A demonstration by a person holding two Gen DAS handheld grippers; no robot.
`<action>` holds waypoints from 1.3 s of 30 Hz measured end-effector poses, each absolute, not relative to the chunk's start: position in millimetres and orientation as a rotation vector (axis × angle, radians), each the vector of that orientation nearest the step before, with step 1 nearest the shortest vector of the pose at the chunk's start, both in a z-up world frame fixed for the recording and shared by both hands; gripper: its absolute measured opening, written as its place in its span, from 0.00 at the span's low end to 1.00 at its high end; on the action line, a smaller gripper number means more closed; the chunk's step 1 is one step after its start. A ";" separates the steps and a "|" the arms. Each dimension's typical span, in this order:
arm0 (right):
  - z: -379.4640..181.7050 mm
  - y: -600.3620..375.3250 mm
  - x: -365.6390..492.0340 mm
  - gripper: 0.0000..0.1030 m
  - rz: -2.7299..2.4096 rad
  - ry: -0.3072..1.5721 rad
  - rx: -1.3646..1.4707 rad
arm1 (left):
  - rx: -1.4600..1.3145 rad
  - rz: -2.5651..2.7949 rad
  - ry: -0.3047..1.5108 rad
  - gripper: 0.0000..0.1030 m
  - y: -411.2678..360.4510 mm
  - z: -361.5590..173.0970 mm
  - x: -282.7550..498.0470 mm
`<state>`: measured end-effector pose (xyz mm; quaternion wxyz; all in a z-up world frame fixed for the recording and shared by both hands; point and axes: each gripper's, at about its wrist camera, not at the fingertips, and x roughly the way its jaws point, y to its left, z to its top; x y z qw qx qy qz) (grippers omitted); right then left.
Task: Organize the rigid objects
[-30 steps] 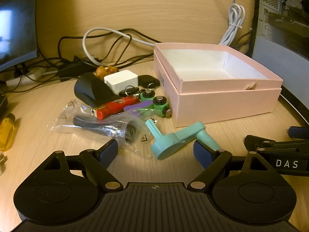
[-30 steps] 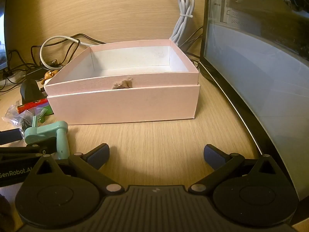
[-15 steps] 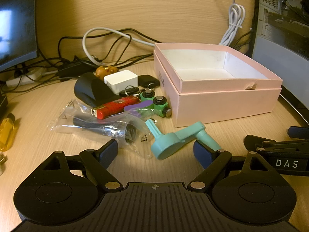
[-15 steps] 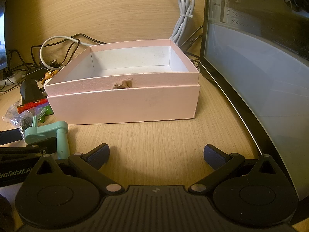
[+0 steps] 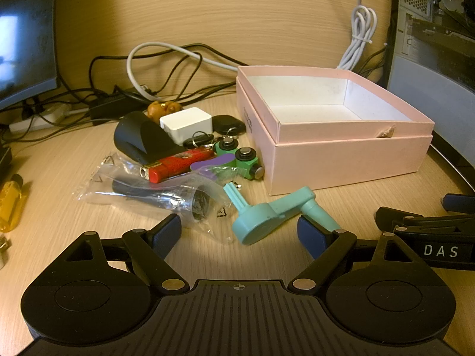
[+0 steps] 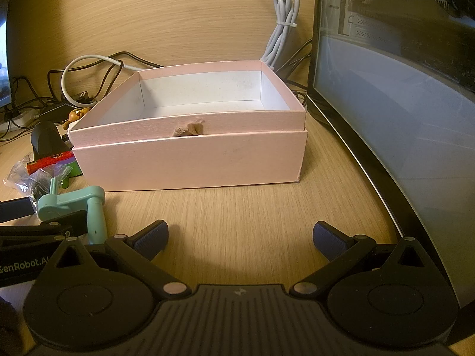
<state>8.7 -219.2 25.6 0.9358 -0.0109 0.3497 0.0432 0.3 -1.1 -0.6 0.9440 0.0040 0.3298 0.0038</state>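
An open pink box (image 5: 350,160) with a white empty inside stands on the desk; it also shows in the right wrist view (image 6: 190,160). Left of it lie a teal crank handle (image 5: 273,213), a red lighter (image 5: 178,166), a green block with metal studs (image 5: 243,160), a white cube (image 5: 187,123), a black wedge (image 5: 142,139), a black key fob (image 5: 228,123), a brown figurine (image 5: 164,107) and a bagged black cylinder (image 5: 157,192). My left gripper (image 5: 239,233) is open and empty just before the crank. My right gripper (image 6: 240,235) is open and empty in front of the box.
Tangled cables (image 5: 166,68) and a power strip (image 5: 38,118) lie at the back. A monitor (image 5: 26,35) stands at the left and a computer case (image 6: 394,89) at the right. A yellow bottle (image 5: 10,201) lies at the far left.
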 end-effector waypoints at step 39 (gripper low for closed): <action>26.6 -218.2 10.2 1.00 0.096 0.714 -0.024 | 0.002 0.039 0.671 0.88 -2.1 -0.3 -2.3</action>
